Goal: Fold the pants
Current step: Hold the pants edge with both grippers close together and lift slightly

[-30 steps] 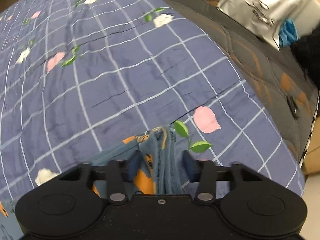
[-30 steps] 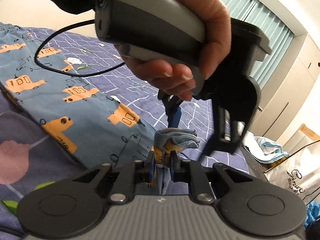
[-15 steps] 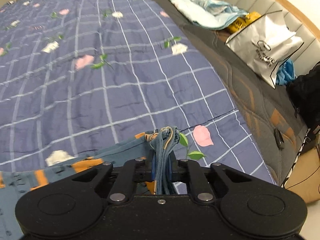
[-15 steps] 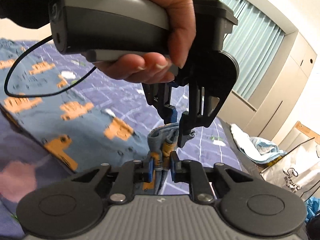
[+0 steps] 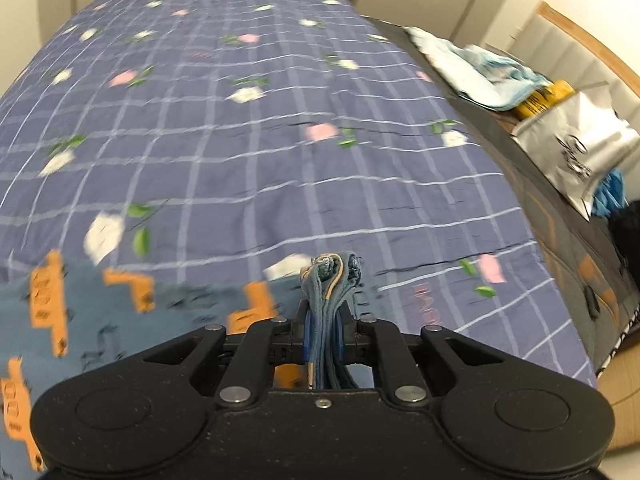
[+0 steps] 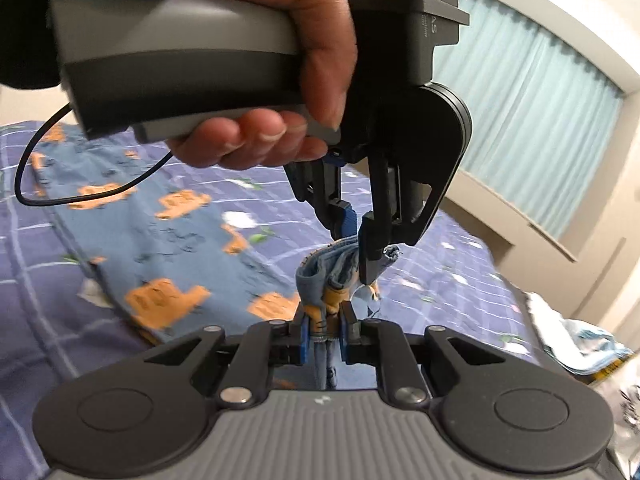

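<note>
- Left gripper (image 5: 323, 334): black two-finger tool with blue pads; jaws nearly together, clamped on a bunched edge of the pants (image 5: 120, 312); the jaws have just been closing, with that cloth between them; seen also in the right wrist view (image 6: 354, 224), pointing downward, pinching the same gathered fabric from above.
- Hand (image 6: 276, 80): wraps the grey handle of the left gripper; dark sleeve at the wrist; black cable (image 6: 60, 196) loops from the handle over the bed.
- Right gripper (image 6: 323, 340): jaws narrow, pressed on a fold of the pants (image 6: 168, 248) just beside the left gripper's hold.
- Pants: blue cloth with orange vehicle print; one end raised and bunched in both grippers; the remainder trails flat on the bedspread.
- Bedspread (image 5: 248, 152): purple-blue, white grid lines, pink and white flowers with green leaves; covers the bed.
- Pale blue cloth (image 5: 480, 76): crumpled at the bed's right edge.
- White bag (image 5: 576, 156): dark lettering; stands beyond that edge, near the pale blue cloth.
- Curtain (image 6: 528, 96): pale teal, pleated, over the window.
</note>
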Demonstrator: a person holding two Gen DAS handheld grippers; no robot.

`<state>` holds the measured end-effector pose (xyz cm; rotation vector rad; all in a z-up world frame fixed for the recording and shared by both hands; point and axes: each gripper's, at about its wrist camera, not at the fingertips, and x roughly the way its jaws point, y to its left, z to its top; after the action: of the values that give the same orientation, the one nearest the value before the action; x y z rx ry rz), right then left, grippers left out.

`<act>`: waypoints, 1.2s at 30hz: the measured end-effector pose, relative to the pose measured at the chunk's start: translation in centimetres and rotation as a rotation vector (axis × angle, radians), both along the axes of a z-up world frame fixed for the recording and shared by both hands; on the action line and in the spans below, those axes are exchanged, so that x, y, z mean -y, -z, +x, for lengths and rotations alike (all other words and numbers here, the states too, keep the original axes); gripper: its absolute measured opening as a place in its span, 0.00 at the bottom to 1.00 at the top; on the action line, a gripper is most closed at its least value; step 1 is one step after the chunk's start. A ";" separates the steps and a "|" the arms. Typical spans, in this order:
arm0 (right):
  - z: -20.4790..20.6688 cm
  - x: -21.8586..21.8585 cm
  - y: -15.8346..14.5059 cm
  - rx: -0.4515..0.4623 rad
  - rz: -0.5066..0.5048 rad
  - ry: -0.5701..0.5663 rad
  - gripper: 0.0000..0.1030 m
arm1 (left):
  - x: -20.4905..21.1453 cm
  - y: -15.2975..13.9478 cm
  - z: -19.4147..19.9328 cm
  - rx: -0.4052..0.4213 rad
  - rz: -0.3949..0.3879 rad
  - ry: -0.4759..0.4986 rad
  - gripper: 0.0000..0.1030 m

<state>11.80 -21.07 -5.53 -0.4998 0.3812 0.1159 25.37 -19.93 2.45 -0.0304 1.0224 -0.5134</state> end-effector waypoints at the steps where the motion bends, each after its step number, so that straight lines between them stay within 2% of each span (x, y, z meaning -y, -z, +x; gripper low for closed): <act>1: 0.0 -0.6 0.2 -0.012 -0.001 -0.013 0.16 | -1.0 0.5 0.0 -0.008 -0.010 -0.015 0.12; 7: 1.5 -3.0 2.0 -0.095 0.001 -0.061 0.16 | -4.2 3.9 0.4 -0.044 -0.047 -0.066 0.12; 12: 2.5 -3.6 3.4 -0.148 0.011 -0.061 0.16 | -5.0 6.2 0.7 -0.067 -0.066 -0.082 0.12; 17: 2.9 -3.2 4.2 -0.181 0.037 -0.053 0.17 | -5.0 7.2 0.9 -0.074 -0.074 -0.080 0.12; 29: 3.0 -2.6 3.9 -0.173 0.053 -0.047 0.17 | -4.9 7.0 0.7 -0.064 -0.069 -0.079 0.12; 36: 2.5 -3.3 2.9 -0.138 0.045 -0.066 0.18 | -5.2 4.4 -0.2 -0.001 -0.046 -0.069 0.11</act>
<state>14.28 -17.81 -8.38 -0.4610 0.4958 0.2228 25.16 -14.71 -1.95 -0.1061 1.0068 -0.4740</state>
